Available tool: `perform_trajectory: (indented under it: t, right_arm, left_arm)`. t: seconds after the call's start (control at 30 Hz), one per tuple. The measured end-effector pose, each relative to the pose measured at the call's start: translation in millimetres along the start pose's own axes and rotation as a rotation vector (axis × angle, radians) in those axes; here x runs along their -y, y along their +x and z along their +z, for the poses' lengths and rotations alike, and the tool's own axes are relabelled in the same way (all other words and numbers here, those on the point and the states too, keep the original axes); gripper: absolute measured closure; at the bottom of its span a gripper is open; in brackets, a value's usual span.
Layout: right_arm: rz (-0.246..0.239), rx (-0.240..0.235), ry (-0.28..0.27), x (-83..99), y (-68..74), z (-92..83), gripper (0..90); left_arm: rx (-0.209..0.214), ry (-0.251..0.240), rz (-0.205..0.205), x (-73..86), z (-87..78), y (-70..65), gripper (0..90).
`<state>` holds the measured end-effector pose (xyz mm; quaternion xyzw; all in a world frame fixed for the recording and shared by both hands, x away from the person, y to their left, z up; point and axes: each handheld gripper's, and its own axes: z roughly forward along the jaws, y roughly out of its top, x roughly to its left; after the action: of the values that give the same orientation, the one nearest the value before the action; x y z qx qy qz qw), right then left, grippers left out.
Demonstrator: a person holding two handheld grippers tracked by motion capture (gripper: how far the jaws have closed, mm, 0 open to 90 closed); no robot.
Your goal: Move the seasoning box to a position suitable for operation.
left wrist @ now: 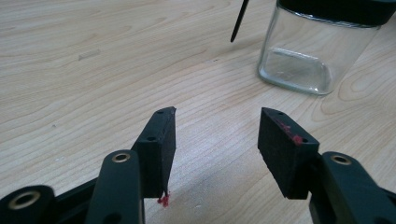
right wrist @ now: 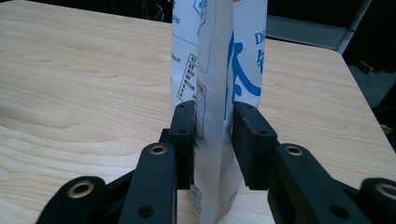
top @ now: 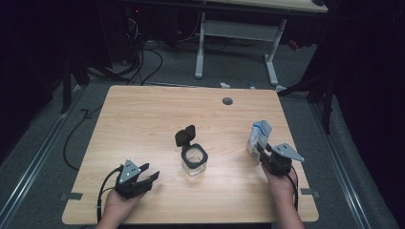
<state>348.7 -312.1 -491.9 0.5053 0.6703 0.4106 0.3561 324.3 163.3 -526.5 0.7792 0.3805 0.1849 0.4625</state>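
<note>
Pouch [right wrist: 219,70]: white w/ blue print, upright on the table, standing between the R claw's jaws; in the high view [top: 258,137] it rises just ahead of that claw, near the table's right edge.
R claw [right wrist: 212,140]: jaws at mid width, both pads against the pouch's sides, gusset fold pinched between them; grip is low on the pouch. High view [top: 262,153]: held in the right hand, pointing away from the person.
Jar [top: 194,160]: clear glass, square body, black rim, empty as far as I can tell; stands mid table, well to the left of the R claw, between the two claws. In the left gripper view [left wrist: 308,51] it sits ahead and right of the L claw's jaws, apart from them.
Lid [top: 185,135]: black, flipped up, tilted back off the jar's far-left side.
L claw [left wrist: 217,140]: jaws apart at a middling gap, nothing between the pads, bare wood under them; red smears on the pad edges. High view [top: 152,175]: in the left hand, near front edge, pointing right toward the jar.
Table [top: 143,119]: light wood; round grey grommet [top: 227,101] near the far edge, well beyond both claws.
</note>
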Motion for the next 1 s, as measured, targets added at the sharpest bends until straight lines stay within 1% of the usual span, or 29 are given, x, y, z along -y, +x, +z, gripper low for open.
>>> perform_trajectory:
  t: [0.13,0.17,0.23,0.3,0.37,0.43,0.47,0.53,0.67,0.73,0.8,0.83,0.9,0.97,1.0]
  right_arm:
    - [-0.008,0.0,-0.001,0.7,0.4,0.2,70.2]
    - [-0.008,0.001,-0.001,0.6,0.7,0.3,70.6]
    - [-0.011,-0.003,-0.001,0.6,0.0,0.7,72.1]
    - [-0.004,-0.003,0.011,-0.7,0.0,0.6,74.6]
    - [-0.011,0.005,0.017,-1.9,1.6,0.9,75.9]
    - [-0.005,-0.005,0.021,-2.4,1.0,1.0,77.1]
    - [0.009,-0.009,0.026,-2.7,0.2,0.6,77.4]
    - [0.01,-0.01,0.032,-3.9,-0.7,0.3,78.0]
    - [-0.013,-0.019,0.055,-7.6,-1.1,0.0,78.5]
    - [0.002,-0.03,0.061,-8.4,-2.7,-0.9,78.6]
    - [0.009,-0.037,0.062,-8.3,-5.2,-1.5,78.7]
    - [0.021,-0.037,0.062,-7.7,-6.1,-2.0,78.6]
    - [0.021,-0.037,0.047,-5.9,-6.8,-1.8,78.4]
    - [0.03,-0.047,0.036,-4.2,-6.2,-1.0,78.2]
    - [0.027,-0.041,0.027,-3.4,-5.0,-0.5,78.1]
  left_arm:
    - [0.019,-0.001,-0.005,-0.8,-0.9,-0.3,46.7]
    - [0.022,0.0,-0.002,-0.9,-1.1,-0.2,46.4]
    - [0.03,0.003,0.003,-1.0,-1.4,-0.6,45.7]
    - [0.034,0.0,0.004,-0.7,-1.1,-1.4,45.2]
    - [0.035,0.001,0.008,-0.6,-0.9,-1.8,44.9]
    - [0.038,0.004,0.009,-0.5,-0.7,-2.1,44.8]
    - [0.038,0.005,0.01,-0.5,-0.6,-2.2,44.7]
    - [0.04,0.005,0.009,-0.4,-0.4,-2.2,44.7]
    - [0.042,0.001,0.003,-0.6,-0.7,-1.7,44.7]
    - [0.043,0.0,0.001,-0.7,-1.0,-1.4,44.7]
    - [0.045,0.0,0.0,-0.8,-1.3,-1.1,44.7]
    - [0.045,-0.001,0.0,-0.7,-1.3,-1.1,44.7]
    - [0.045,-0.002,0.0,-0.6,-1.1,-1.1,44.7]
    - [0.045,-0.002,-0.001,-0.5,-1.1,-0.9,44.6]
    - [0.044,-0.004,-0.002,-0.4,-1.0,-0.8,44.6]
